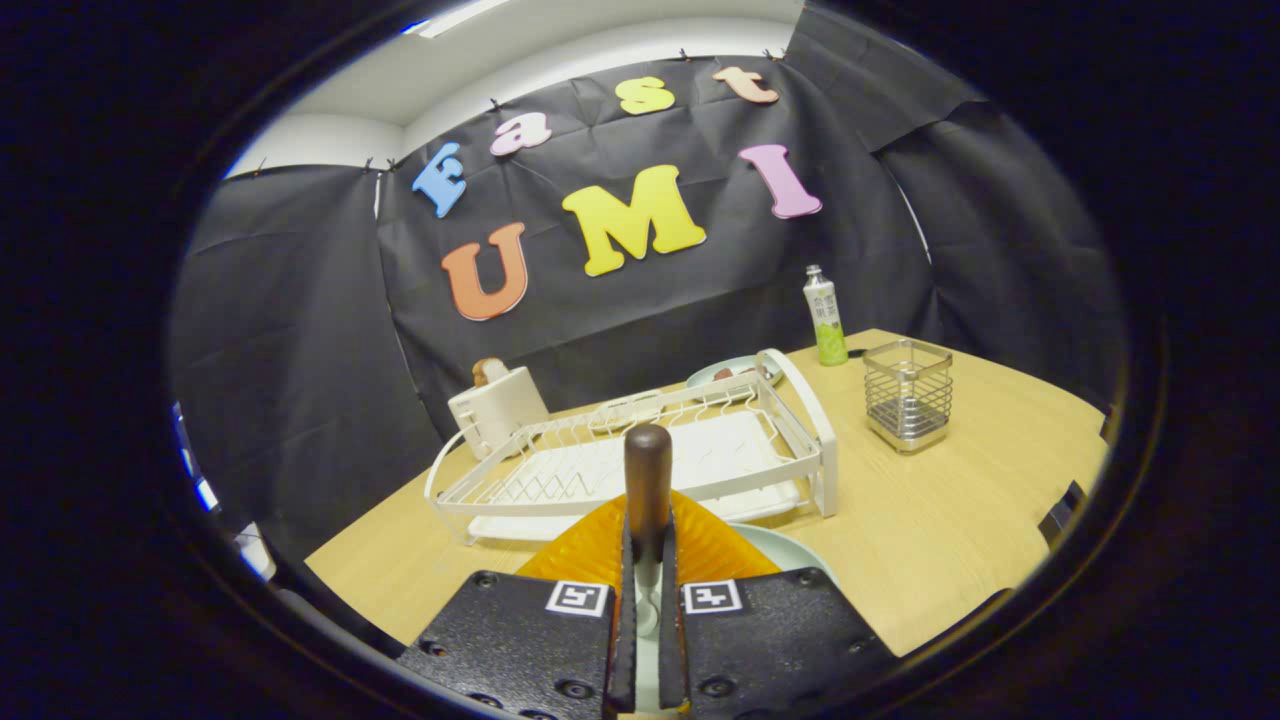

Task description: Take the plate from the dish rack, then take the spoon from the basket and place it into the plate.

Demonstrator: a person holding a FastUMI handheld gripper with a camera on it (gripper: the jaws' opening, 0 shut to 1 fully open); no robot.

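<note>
Wooden table (pixel 930 520): gripper (pixel 648 560) clamped on spoon (pixel 648 480), apparently above plate (pixel 790 548); dish rack (pixel 640 460) beyond fingers.

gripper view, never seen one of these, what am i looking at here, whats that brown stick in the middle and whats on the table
The camera rides on a hand-held claw and looks forward along its two fingers, the dark blocks at the bottom. No robot arm here: a person carries the tool.

The brown stick is the wooden handle of a spoon. Both fingers are closed on it, so it stands up between them. Just under the claw lies a pale plate with something orange on or over it; I cannot tell what that is.

Beyond the fingers, on the wooden table: a white dish rack, a white toaster behind it, a second plate with some food, a green bottle and a wire basket.

The spoon seems on its way to the near plate.
</note>
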